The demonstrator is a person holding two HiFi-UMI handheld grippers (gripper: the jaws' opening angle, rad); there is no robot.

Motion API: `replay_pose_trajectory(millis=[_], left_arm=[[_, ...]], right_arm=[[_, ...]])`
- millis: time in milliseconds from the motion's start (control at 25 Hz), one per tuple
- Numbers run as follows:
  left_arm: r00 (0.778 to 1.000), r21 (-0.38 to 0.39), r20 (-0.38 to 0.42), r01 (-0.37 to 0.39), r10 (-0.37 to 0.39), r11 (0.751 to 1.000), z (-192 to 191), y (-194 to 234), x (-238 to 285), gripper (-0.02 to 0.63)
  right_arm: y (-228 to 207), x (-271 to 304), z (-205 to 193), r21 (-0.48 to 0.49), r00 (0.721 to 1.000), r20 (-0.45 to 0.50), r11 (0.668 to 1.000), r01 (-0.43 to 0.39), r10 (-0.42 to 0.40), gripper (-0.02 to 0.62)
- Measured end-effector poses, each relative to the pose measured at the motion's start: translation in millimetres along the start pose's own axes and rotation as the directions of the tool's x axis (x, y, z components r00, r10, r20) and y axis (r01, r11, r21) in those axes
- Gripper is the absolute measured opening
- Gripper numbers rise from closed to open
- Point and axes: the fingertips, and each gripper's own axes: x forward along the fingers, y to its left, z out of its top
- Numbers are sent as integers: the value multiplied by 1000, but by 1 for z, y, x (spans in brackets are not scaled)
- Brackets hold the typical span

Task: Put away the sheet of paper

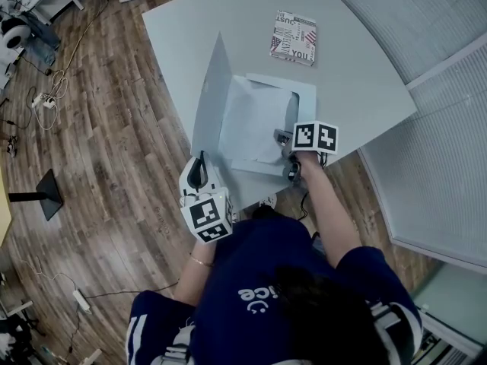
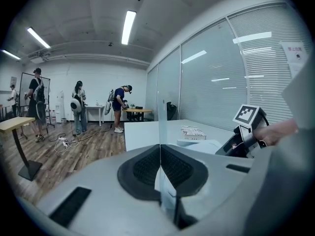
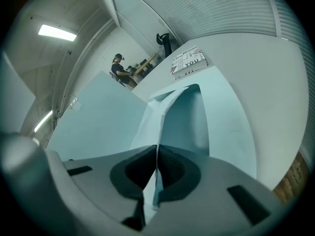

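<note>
Folder (image 1: 305, 91) by table (image 1: 358, 67) edge (cover (image 1: 210, 101) upright)

Left gripper (image 2: 160, 173) and right gripper (image 3: 156, 168): pale grey moulded shells, black ribbed pads (image 2: 142, 168), dark rectangular slots on the flanks. Each carries a white marker cube (image 1: 315, 137) printed with black squares. Wearer: navy short-sleeved shirt (image 1: 251, 265) with white lettering; thin bracelet (image 1: 200, 262) on the left wrist.

Left tongs (image 1: 202, 158) hold folder cover (image 1: 211, 101) upright; right tongs (image 1: 281, 139) pinch sheet (image 1: 255, 120) inside.
</note>
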Motion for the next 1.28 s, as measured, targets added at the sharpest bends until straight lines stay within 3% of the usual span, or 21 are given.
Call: replay_pose_trajectory(millis=[320,440,600,760,880,920,1280], left_arm=[[1000,13,1,15,-15,1000,-1,-3,0,8],[1000,13,-1,15,-15,1000,-1,-3,2,8],[1000,8,-5,15,-15,1000,-1,-1,3,7],[1000,9,-3,14,-14,1000,-2,1,4,8],[1000,11,-3,16,-16,1000,-1,1,2,7],[1000,13,-2,17,-17,1000,0,1,2,8],[999,31,0,33,-33,999,-1,-3,-1,8]], right_arm=[[-5,7,9,-34,998,65,999,14,-12,8],[-6,11,13,-107,998,63,994,31,-24,8],[-7,14,10,-216,998,3,975,56,-57,8],[-22,11,0,-313,979,-87,938,147,-182,22],[-30,8,-11,-371,958,-149,912,175,-244,126],[-30,7,-13,-376,956,-157,910,174,-248,132],[-36,-19,2,-401,940,-29,866,299,-339,157]])
